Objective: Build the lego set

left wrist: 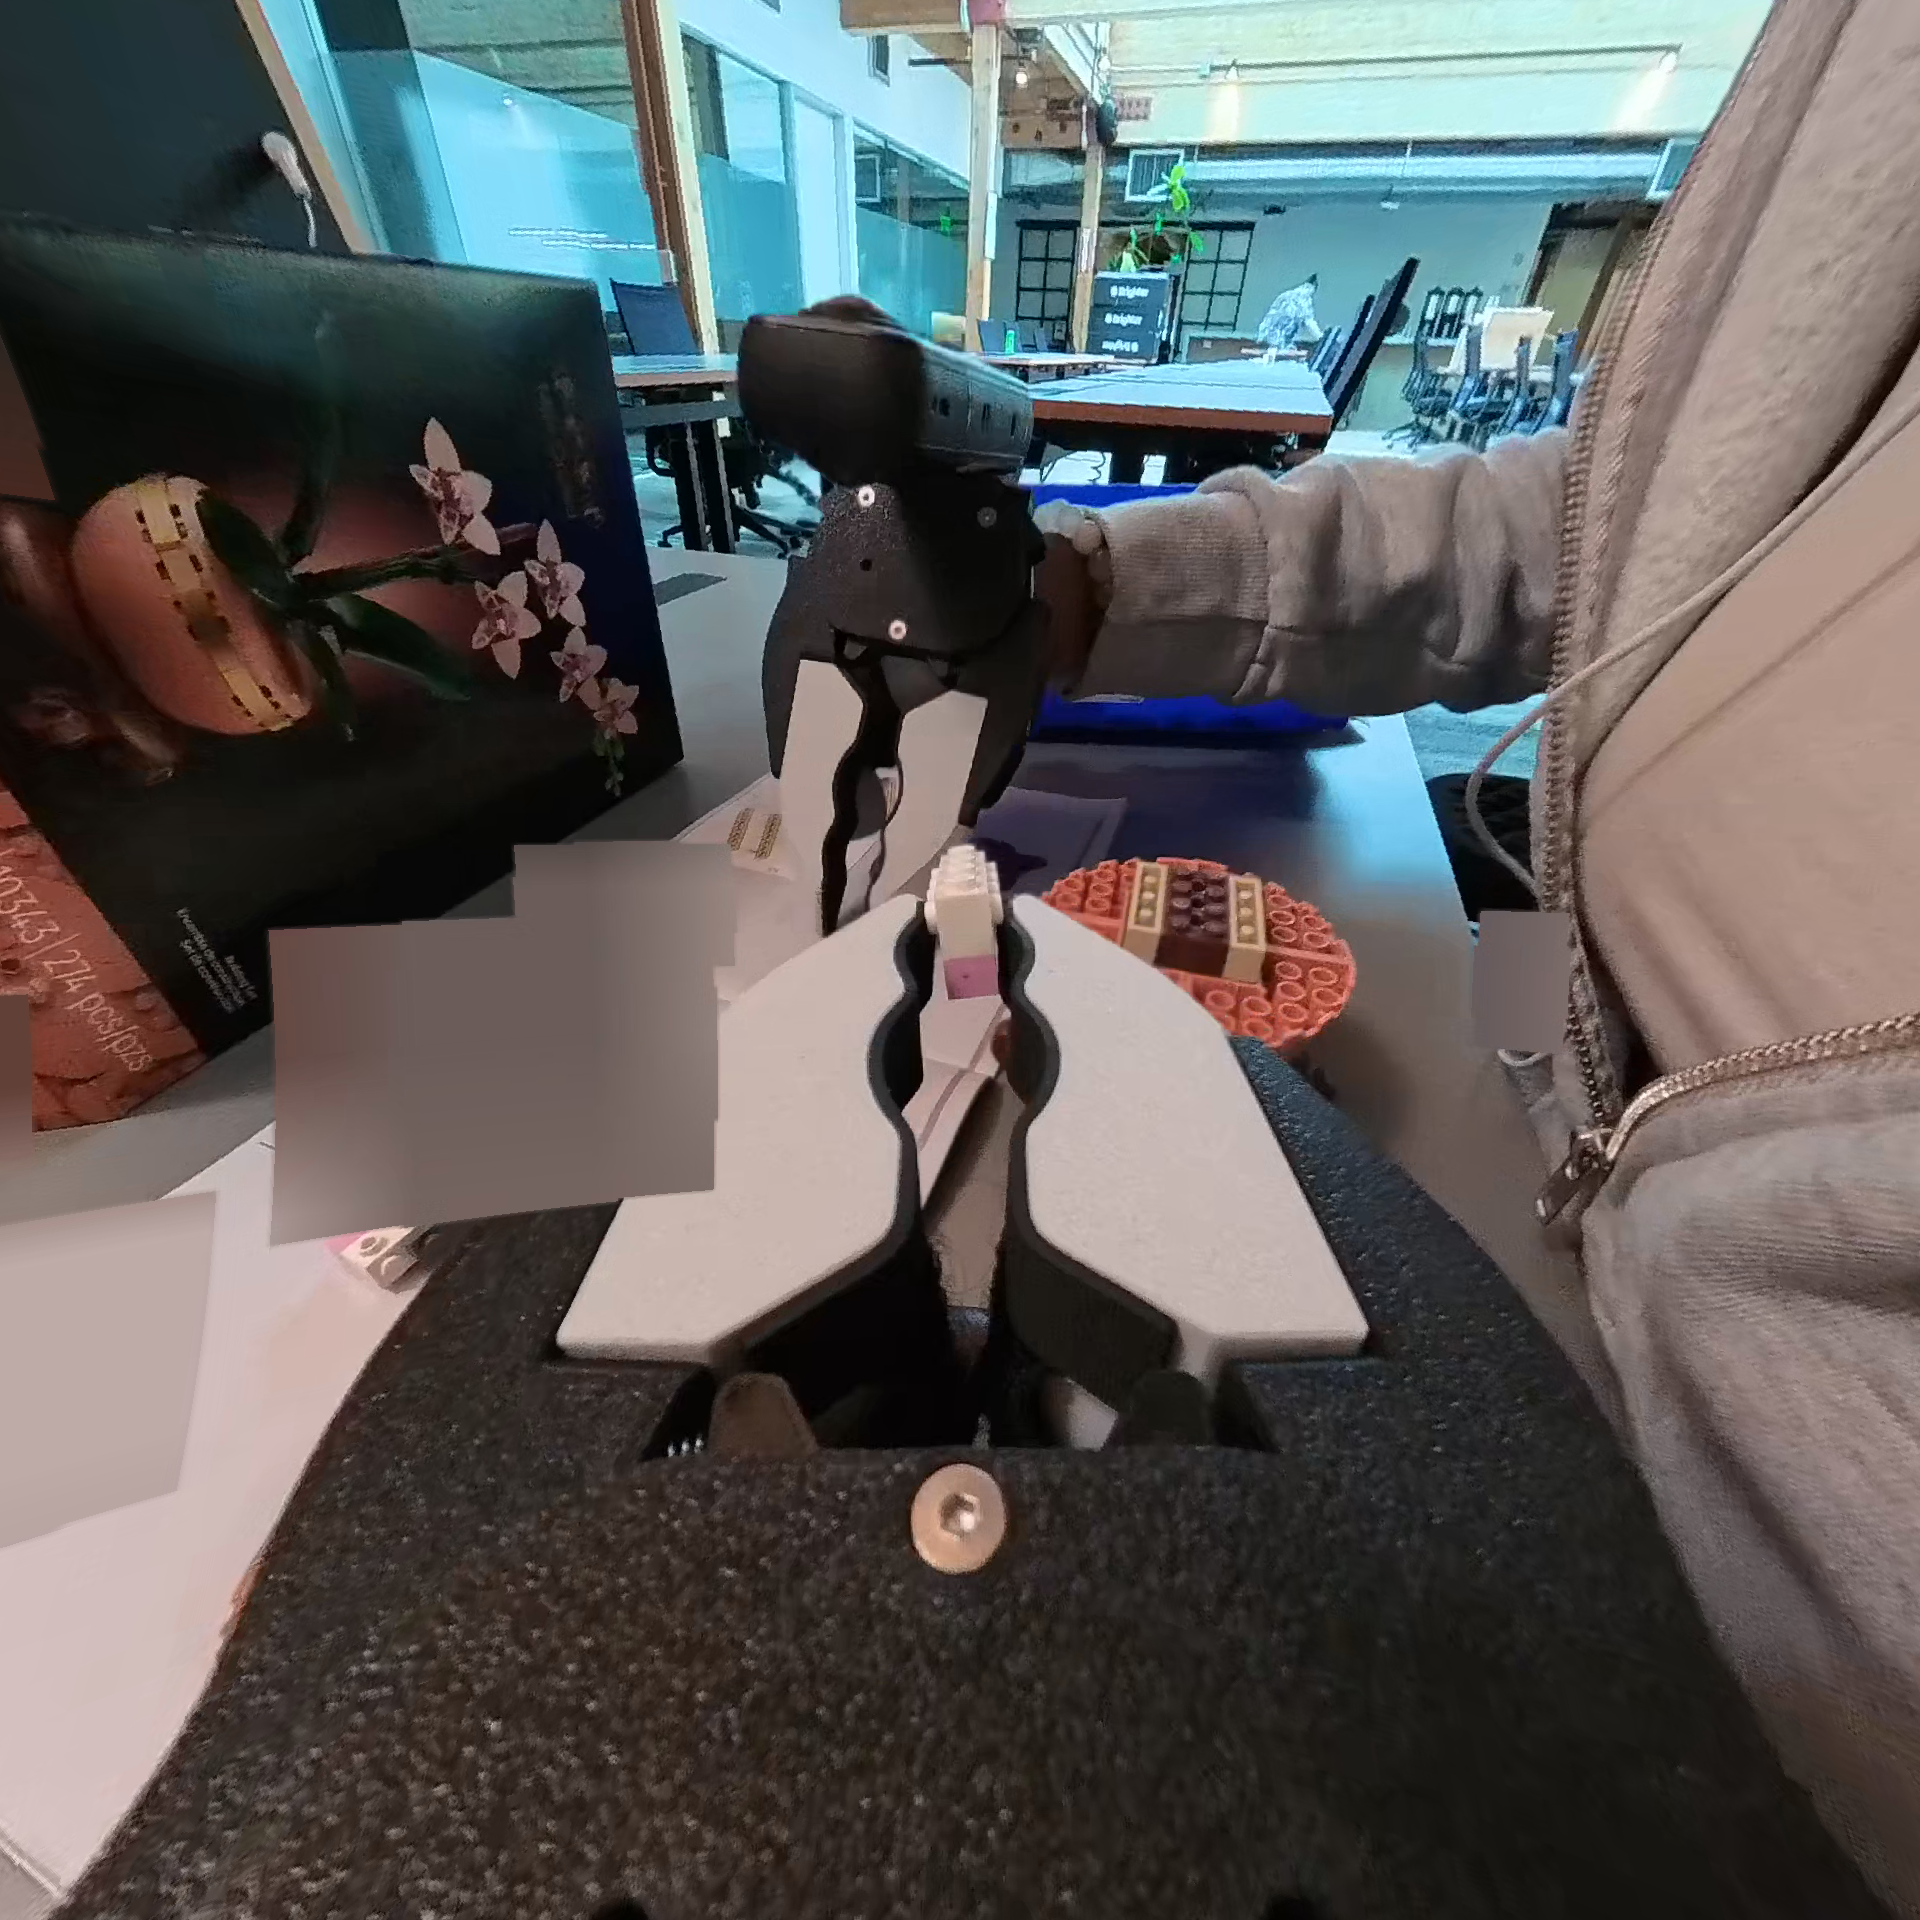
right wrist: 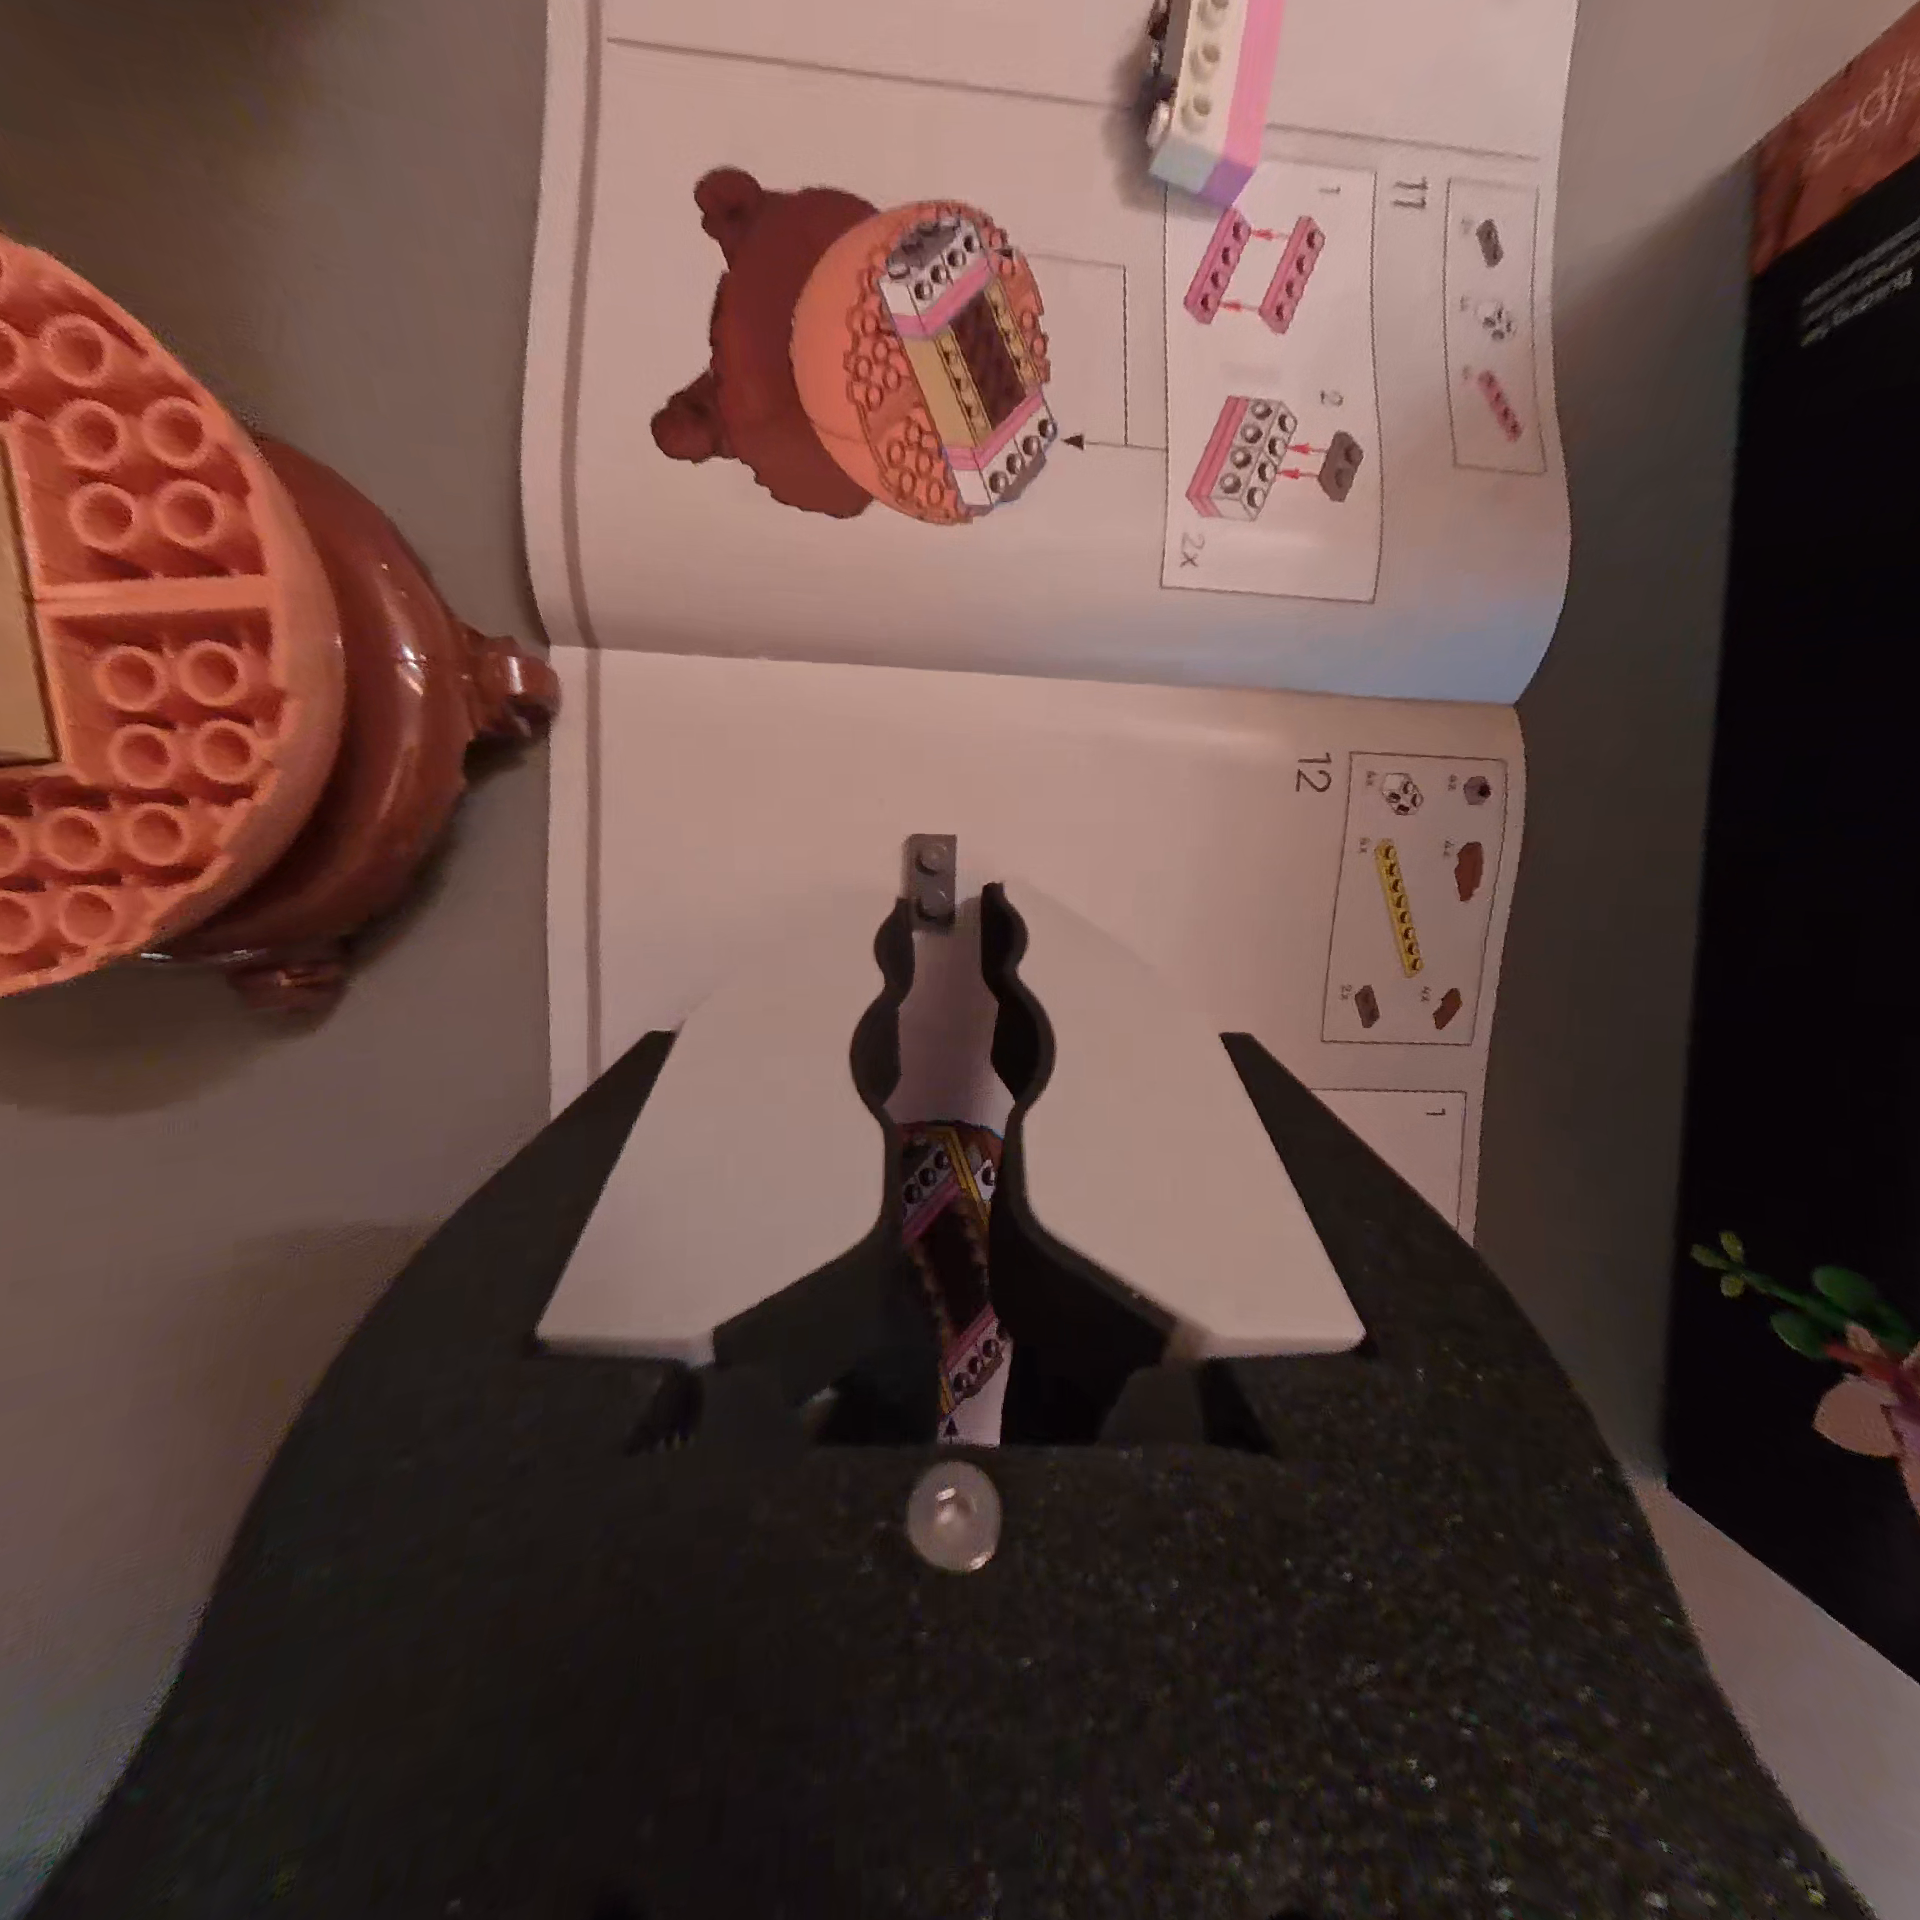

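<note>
L gripper [left wrist: 966, 940] clamps white-pink block [left wrist: 964, 914]; R gripper [right wrist: 951, 914] pinches gray plate [right wrist: 932, 883]. Pot base [left wrist: 1288, 961] at 2 o'clock part-built, blocks not yet added.

This is a big open office. Far back there are long desks [left wrist: 1184, 390] in rows, lots of black rolling chairs [left wrist: 1475, 390], glass walls [left wrist: 582, 218], wooden posts [left wrist: 982, 177], bright lights up on the ceiling, and a green plant [left wrist: 1169, 223]. Close by is a gray table [left wrist: 1361, 821] with a toy box [left wrist: 312, 582] showing flowers and an open booklet [right wrist: 1039, 436] of building steps.
</note>
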A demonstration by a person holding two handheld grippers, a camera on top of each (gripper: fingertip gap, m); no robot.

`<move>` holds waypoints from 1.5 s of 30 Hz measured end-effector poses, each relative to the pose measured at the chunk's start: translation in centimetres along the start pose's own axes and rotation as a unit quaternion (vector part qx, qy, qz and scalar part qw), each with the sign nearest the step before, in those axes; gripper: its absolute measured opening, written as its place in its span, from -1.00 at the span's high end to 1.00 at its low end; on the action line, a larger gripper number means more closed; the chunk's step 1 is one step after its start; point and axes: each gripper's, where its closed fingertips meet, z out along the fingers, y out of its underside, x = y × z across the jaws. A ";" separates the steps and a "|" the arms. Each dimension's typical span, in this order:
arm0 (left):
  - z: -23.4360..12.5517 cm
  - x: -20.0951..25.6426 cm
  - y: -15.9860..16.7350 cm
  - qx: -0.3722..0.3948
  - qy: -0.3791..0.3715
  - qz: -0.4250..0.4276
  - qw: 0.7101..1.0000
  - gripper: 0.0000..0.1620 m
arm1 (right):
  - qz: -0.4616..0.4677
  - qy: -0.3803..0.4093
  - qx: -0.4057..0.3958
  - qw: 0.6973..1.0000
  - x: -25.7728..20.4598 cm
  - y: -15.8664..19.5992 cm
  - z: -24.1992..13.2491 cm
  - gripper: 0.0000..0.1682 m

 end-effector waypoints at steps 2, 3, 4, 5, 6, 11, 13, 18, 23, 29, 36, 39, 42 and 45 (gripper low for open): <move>0.1 -0.1 0.4 -0.007 0.002 0.002 1.000 0.87 | 0.002 -0.001 0.003 1.000 -0.1 -0.2 0.1 0.92; 0.2 0.0 0.4 -0.008 0.005 0.002 1.000 0.87 | -0.001 -0.001 0.001 1.000 -0.1 -0.2 0.1 0.92; 0.2 -0.1 0.4 -0.009 0.006 0.003 1.000 0.87 | -0.005 -0.004 -0.003 1.000 -0.2 -0.2 0.1 0.92; 0.3 -0.2 0.5 -0.012 0.007 0.000 1.000 0.87 | -0.009 -0.008 -0.007 1.000 -0.4 -0.3 0.1 0.92; 0.3 -0.1 0.6 -0.015 0.011 -0.003 1.000 0.87 | -0.008 -0.012 0.001 1.000 -0.5 -0.8 -0.1 0.93; 0.2 -0.1 0.4 -0.007 0.024 -0.007 1.000 0.87 | -0.046 -0.052 0.104 0.992 -2.6 -8.3 -4.4 0.93; 0.0 -0.2 0.1 0.005 0.017 -0.003 1.000 0.87 | -0.067 -0.079 0.129 0.986 -4.3 -11.8 -5.9 0.93; -0.3 0.1 -0.2 0.022 0.012 0.016 1.000 0.87 | -0.104 -0.096 0.097 0.985 -6.3 -14.6 -5.7 0.94; -0.6 -0.1 -0.5 0.032 0.000 0.025 0.999 0.87 | -0.084 -0.105 0.069 0.988 -6.4 -14.3 -5.0 0.94; -0.5 -0.4 -0.3 0.025 -0.022 0.045 0.998 0.87 | -0.077 -0.090 0.049 0.992 -6.3 -14.2 -4.7 0.94; -0.2 -1.1 0.3 -0.013 -0.062 0.061 0.996 0.87 | -0.083 -0.041 0.005 0.996 -5.6 -13.5 -4.1 0.94; 0.1 -1.3 0.8 -0.044 -0.079 0.083 0.992 0.87 | -0.086 -0.035 -0.007 0.996 -5.5 -13.2 -3.9 0.94; 0.2 -1.1 1.1 -0.056 -0.075 0.078 0.993 0.87 | -0.096 -0.034 -0.020 0.995 -5.6 -12.8 -3.7 0.94; 0.2 -1.1 1.3 -0.060 -0.067 0.061 0.994 0.87 | -0.122 -0.016 -0.032 0.992 -5.6 -12.7 -3.4 0.94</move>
